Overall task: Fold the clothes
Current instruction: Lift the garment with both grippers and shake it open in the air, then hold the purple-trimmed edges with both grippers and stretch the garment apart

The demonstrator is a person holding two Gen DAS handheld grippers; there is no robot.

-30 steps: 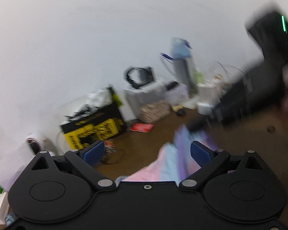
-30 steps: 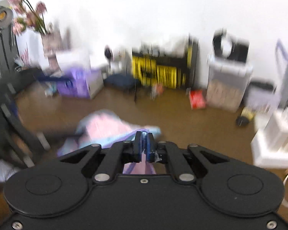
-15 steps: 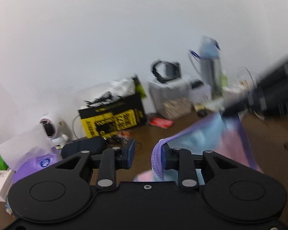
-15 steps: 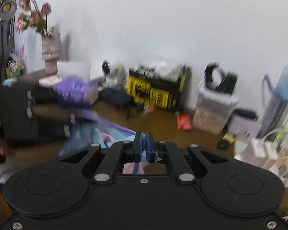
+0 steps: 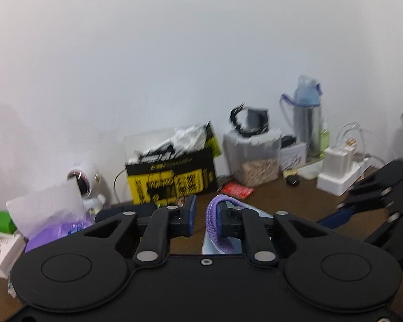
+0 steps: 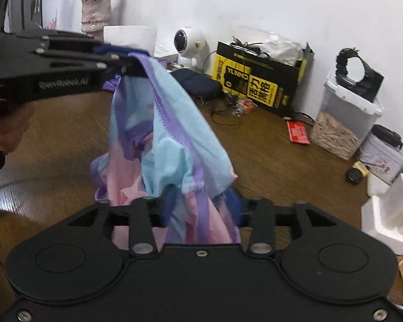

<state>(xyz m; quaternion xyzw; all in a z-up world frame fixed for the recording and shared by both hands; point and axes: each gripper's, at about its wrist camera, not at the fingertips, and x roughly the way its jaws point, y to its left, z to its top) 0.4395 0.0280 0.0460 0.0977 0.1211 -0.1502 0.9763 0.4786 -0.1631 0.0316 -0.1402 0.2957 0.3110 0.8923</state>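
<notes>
A light blue, pink and purple garment (image 6: pixel 169 139) hangs in a bunch over the brown table (image 6: pixel 263 161). Its purple band (image 5: pixel 215 225) is looped over one finger of my left gripper (image 5: pixel 205 209). Those jaws are closing, and a narrow gap still shows between the other pad and the band. In the right wrist view, my left gripper (image 6: pixel 131 61) reaches in from the left, in a person's hand, with the garment hanging from its tip. My right gripper (image 6: pixel 201 209) is opening, and the garment's lower folds lie loose between its spread pads. It also shows at the right edge of the left wrist view (image 5: pixel 335 214).
Along the white wall stand a yellow and black box (image 6: pixel 255 80), a white camera (image 6: pixel 186 40), a clear plastic container (image 6: pixel 346 123), a vase of flowers (image 6: pixel 95 13) and a white foam block (image 6: pixel 389 214). A purple tissue pack (image 5: pixel 56 220) lies at the left.
My left jaws came in from wide open around the purple band and rose with it. My right jaws, shut on the garment before, have spread apart, and that gripper has dropped lower.
</notes>
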